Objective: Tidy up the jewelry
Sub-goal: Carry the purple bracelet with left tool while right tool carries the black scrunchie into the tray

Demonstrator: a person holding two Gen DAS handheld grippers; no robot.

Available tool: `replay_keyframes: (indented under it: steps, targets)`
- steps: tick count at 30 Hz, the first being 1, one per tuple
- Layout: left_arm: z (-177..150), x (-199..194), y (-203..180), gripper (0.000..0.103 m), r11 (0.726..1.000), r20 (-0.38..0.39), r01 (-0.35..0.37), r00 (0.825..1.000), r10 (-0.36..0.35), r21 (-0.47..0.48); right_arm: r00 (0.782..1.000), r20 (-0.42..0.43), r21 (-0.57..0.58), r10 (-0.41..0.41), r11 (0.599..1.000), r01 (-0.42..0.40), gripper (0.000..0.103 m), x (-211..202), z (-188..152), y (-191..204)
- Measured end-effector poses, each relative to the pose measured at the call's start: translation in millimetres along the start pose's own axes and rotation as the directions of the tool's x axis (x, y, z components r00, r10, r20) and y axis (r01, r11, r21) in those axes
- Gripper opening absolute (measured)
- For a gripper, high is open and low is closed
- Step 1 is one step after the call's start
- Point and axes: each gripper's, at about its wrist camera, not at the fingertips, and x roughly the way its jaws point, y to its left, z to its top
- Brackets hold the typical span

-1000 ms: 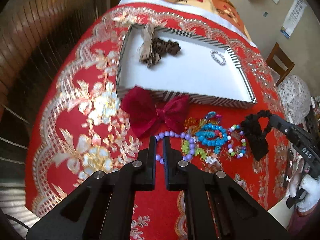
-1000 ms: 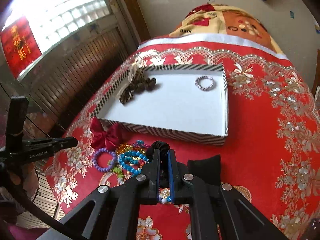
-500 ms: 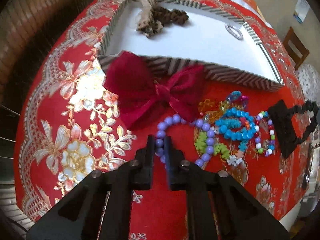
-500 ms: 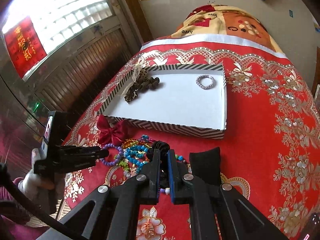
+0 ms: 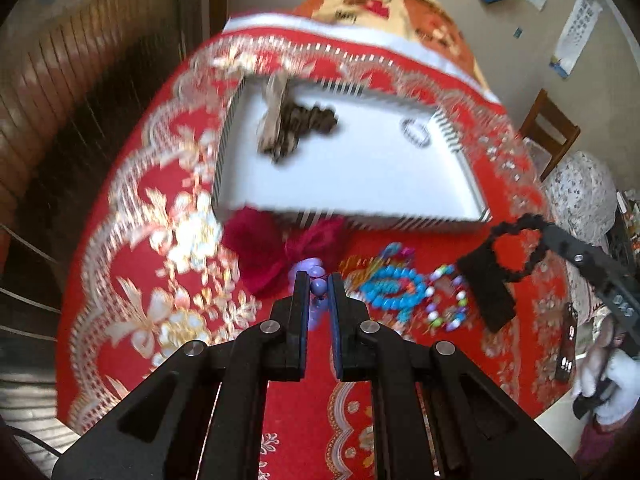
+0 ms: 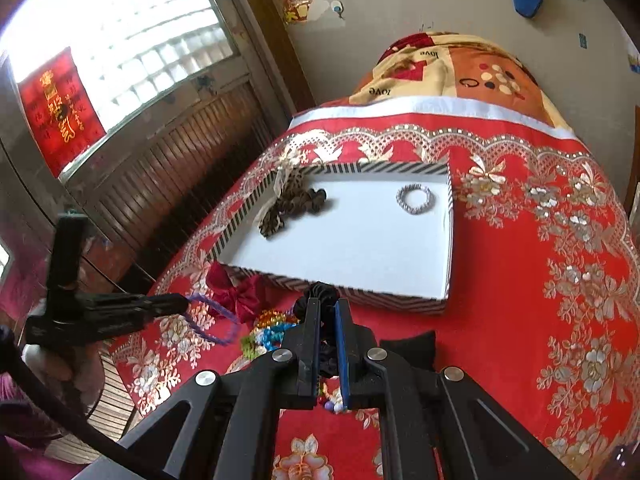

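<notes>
Your left gripper (image 5: 319, 286) has its fingers clenched on the purple bead bracelet (image 5: 318, 285), and since a moment ago it has come up off the red cloth: in the right wrist view the purple loop (image 6: 212, 320) now hangs in the air from those fingers instead of lying in the heap. That means the pick is made and the carry to the tray is what remains for this piece.

Beyond it, the dark red bow (image 5: 280, 248) lies against the near wall of the striped tray (image 5: 400, 220), which already holds a brown scrunchie (image 5: 300, 128) and a silver bracelet (image 5: 415, 133). To the right of the bow, the blue bead bracelet (image 5: 392, 288) and the multicoloured one (image 5: 448, 304) are on the cloth, not yet sorted.

Your right gripper (image 6: 327, 320) is clamped tight on the black scrunchie (image 6: 320, 294), held above the bench as before, so it looks ready to go into the tray too.
</notes>
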Motion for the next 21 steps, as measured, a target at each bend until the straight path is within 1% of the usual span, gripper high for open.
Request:
replay_keyframes:
  steps: [4, 10, 15, 21]
  targets:
    - [19, -12, -6, 0.008, 1.000, 0.042, -0.005, 0.999, 0.004, 0.030, 1.000, 0.016, -0.002, -0.001, 1.000, 0.002, 0.006, 1, 12, -1]
    - [45, -12, -13, 0.008, 0.998, 0.079, -0.002, 0.997, -0.003, 0.059, 0.999, 0.032, -0.001, -0.014, 1.000, 0.014, 0.006, 5, 29, -6]
    - [66, 5, -21, 0.008, 0.996, 0.080, -0.003, 0.997, -0.004, 0.087, 0.999, 0.031, 0.014, -0.035, 0.999, 0.035, 0.006, 16, 43, -15]
    - [87, 34, -25, 0.008, 0.994, 0.055, -0.004, 0.998, -0.002, 0.114, 0.999, 0.004, 0.020, -0.054, 0.998, 0.054, 0.006, 39, 59, -23]
